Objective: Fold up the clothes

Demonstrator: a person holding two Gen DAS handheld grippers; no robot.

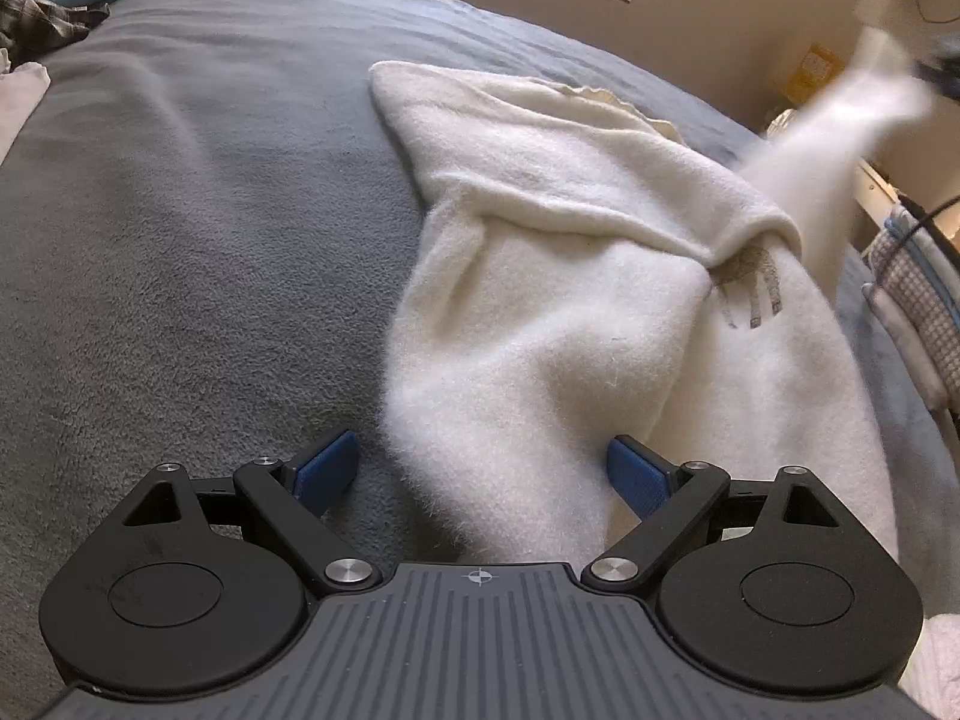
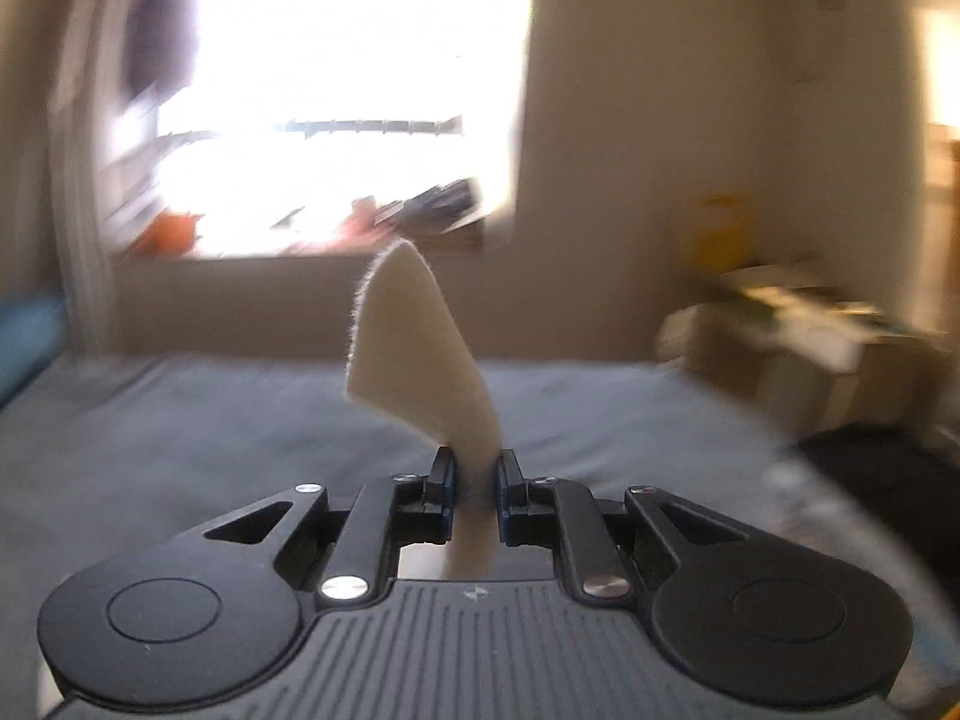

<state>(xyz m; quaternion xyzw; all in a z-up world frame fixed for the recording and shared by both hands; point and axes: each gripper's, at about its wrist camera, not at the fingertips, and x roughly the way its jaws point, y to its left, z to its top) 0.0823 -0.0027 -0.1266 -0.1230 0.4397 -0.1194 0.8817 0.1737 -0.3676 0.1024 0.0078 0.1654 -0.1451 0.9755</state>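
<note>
Pinching a corner of the cream fleece garment (image 2: 420, 348), my right gripper (image 2: 475, 480) holds it raised above the grey bed blanket (image 1: 180, 240). My left gripper (image 1: 480, 474) is spread wide astride the hem on the bed; I'd clamp there, then stretch the cloth taut before folding.

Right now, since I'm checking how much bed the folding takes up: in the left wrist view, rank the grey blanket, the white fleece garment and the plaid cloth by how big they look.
1. grey blanket, fills most of the view.
2. white fleece garment.
3. plaid cloth, a cut-off patch far from the camera, so its true size is unsure.
</note>
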